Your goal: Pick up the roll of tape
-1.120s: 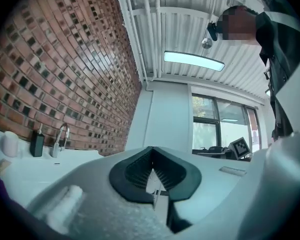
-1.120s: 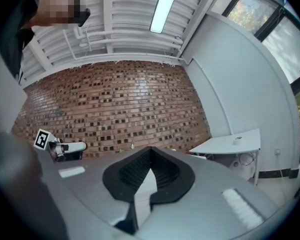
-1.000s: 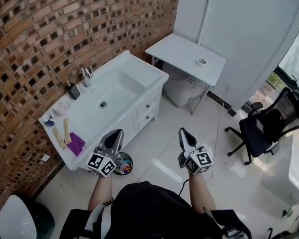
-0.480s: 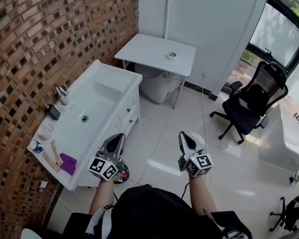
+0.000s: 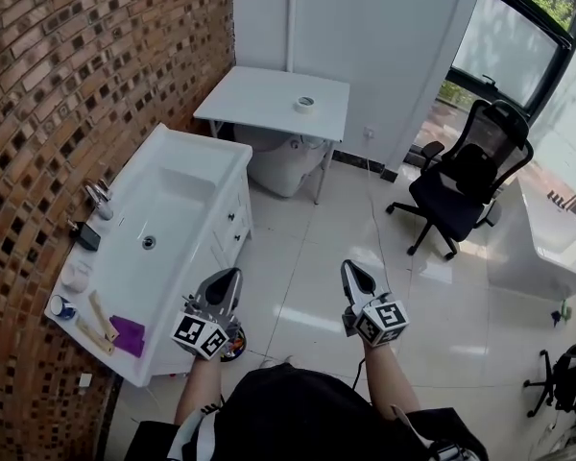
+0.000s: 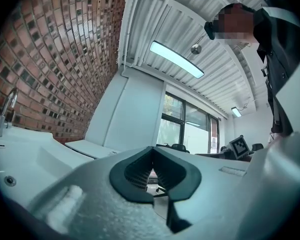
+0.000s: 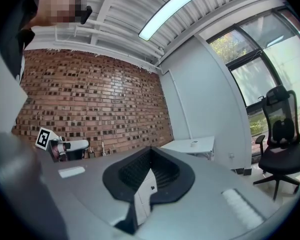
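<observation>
Looking at a long reach: our left claw [image 5: 230, 279] and right claw [image 5: 353, 272] are both pinched closed and empty. The roll of tape [image 5: 305, 103] lies flat on the desk [image 5: 254, 94], well ahead, a bit nearer the right one, we reckon.

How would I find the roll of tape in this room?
Past the long white sink cabinet along the brick wall stands a small white table. The roll of tape lies on its top, a small pale ring and the only thing there.
</observation>
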Demonstrator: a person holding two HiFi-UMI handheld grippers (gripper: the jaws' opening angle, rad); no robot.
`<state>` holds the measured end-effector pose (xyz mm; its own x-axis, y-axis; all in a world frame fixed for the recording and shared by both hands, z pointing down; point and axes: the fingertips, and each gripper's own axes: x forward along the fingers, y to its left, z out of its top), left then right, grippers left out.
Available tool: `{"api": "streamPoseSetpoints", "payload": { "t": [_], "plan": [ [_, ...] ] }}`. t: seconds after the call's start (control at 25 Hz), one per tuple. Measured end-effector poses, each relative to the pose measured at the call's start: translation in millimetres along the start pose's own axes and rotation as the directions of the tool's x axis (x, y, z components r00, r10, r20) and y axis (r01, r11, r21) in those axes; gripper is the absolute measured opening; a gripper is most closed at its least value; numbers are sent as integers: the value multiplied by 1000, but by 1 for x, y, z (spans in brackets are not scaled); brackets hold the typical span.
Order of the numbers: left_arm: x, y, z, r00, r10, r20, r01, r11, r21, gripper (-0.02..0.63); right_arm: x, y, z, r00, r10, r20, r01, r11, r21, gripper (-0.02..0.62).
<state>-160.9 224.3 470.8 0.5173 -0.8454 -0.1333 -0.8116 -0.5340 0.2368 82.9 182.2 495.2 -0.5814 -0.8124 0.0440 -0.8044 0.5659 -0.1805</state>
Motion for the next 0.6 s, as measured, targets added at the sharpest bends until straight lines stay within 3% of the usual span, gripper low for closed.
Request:
{"api": "streamPoseSetpoints", "payload": {
  "t": [0.6],
  "plan": [
    [-13,29,-16,1000,-22,-22,21,999,-49,1,-6,7,-12,996,-94,-4,94,996,-6,5]
  ]
}}
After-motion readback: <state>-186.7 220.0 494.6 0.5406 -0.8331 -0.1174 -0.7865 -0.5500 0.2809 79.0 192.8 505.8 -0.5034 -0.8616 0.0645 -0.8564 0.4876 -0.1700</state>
